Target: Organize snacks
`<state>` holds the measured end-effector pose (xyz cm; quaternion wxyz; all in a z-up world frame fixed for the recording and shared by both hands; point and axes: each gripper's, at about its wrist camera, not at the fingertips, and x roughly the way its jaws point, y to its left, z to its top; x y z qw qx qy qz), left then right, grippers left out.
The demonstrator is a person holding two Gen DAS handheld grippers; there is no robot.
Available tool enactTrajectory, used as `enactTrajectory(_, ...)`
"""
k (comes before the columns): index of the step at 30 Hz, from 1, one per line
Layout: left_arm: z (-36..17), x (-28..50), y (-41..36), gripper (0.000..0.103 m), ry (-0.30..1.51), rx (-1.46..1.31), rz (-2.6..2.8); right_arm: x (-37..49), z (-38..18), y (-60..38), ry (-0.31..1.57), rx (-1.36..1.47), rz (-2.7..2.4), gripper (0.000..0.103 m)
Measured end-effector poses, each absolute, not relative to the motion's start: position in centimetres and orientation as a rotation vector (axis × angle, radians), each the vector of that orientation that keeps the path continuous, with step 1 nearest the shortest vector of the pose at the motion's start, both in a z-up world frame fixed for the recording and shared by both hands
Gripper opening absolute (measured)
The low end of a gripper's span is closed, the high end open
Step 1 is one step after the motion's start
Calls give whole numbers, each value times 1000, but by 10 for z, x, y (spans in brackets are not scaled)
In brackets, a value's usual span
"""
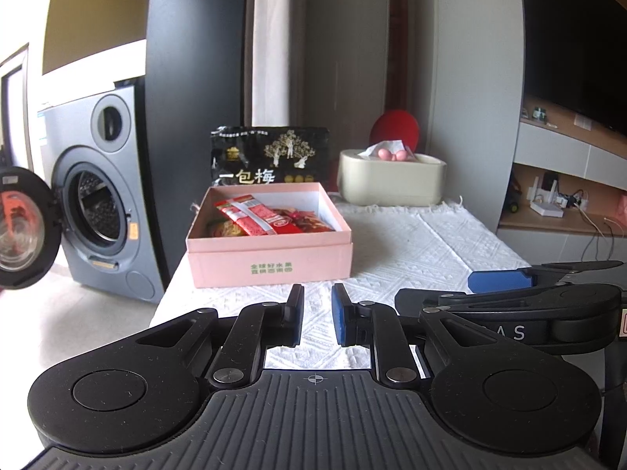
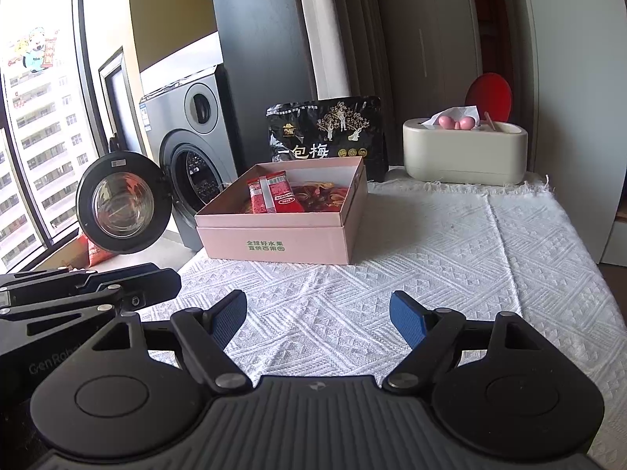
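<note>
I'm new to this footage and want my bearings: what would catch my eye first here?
The open pink box at the white cloth's far left, red snack packets inside, draws the eye. A black snack bag stands upright behind it, a cream tissue box to its right. Left of the table, a washing machine stands with its door open.

The white cloth (image 2: 450, 274) ahead lies bare up to the pink box (image 2: 282, 235). The box top is open. The black bag (image 2: 329, 137) stands behind it, apparently touching; the tissue holder (image 2: 464, 152) occupies the far right.
</note>
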<state>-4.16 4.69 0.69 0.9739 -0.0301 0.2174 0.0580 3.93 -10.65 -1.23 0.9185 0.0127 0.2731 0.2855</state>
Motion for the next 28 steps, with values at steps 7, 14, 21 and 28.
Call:
enactTrajectory(7, 7, -42, 46, 19, 439, -61, 116, 39, -13, -107, 562, 27, 587, 81)
enactTrajectory(14, 6, -41, 45, 19, 445, -61, 116, 39, -13, -107, 559, 32, 585, 81)
enactTrajectory(21, 3, -40, 46, 19, 461, -65, 115, 39, -13, -108, 558, 34, 585, 81)
enactTrajectory(28, -2, -27, 62, 16, 493, -106, 167, 51, -21, -96, 523, -49, 698, 89)
